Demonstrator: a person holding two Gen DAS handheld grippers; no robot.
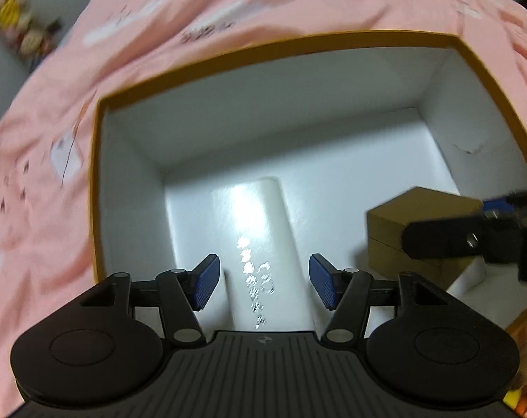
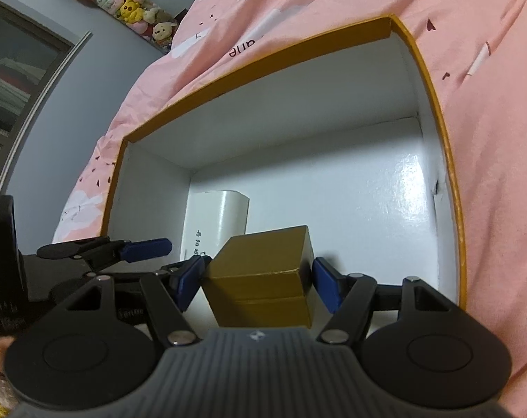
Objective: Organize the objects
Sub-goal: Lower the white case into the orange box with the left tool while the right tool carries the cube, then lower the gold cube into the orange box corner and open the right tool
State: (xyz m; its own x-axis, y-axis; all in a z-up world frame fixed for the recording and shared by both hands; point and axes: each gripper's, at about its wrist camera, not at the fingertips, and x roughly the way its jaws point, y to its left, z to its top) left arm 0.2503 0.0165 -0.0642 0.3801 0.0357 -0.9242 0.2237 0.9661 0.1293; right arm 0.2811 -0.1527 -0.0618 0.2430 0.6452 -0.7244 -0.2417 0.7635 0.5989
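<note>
Bedding, a pink cotton sheet (image 2: pixel 472 111) printed with white clouds and small dark hearts, is lying under and around a large open cardboard storage box with an orange rim and white interior (image 1: pixel 99 160). Dark lettering on the sheet beyond the box's far wall is showing upside down in the right wrist view and cannot be read with certainty.

On the left of the box floor, a white glossy cylindrical tube (image 1: pixel 263 237) is lying on its side. Silver characters are running along its length; they are blurred by glare and are not legible. The left gripper (image 1: pixel 263 284) is hovering low over the tube's near end, pointing into the box, its blue-padded fingers (image 1: pixel 207 280) standing apart on either side of the tube and not touching it.

To the right, a small gold rectangular cardboard gift box with a lid seam (image 2: pixel 263 275) is sitting low inside the storage box, near the front, just beside the tube. No writing is showing on it. The right gripper (image 2: pixel 260 284) is reaching in from the front right, its blue pads pressing against the gift box's two opposite sides, clamped on it.

Far left in the right wrist view, a row of plush toys in a clear tube (image 2: pixel 124 3) is hanging on a grey wall.
</note>
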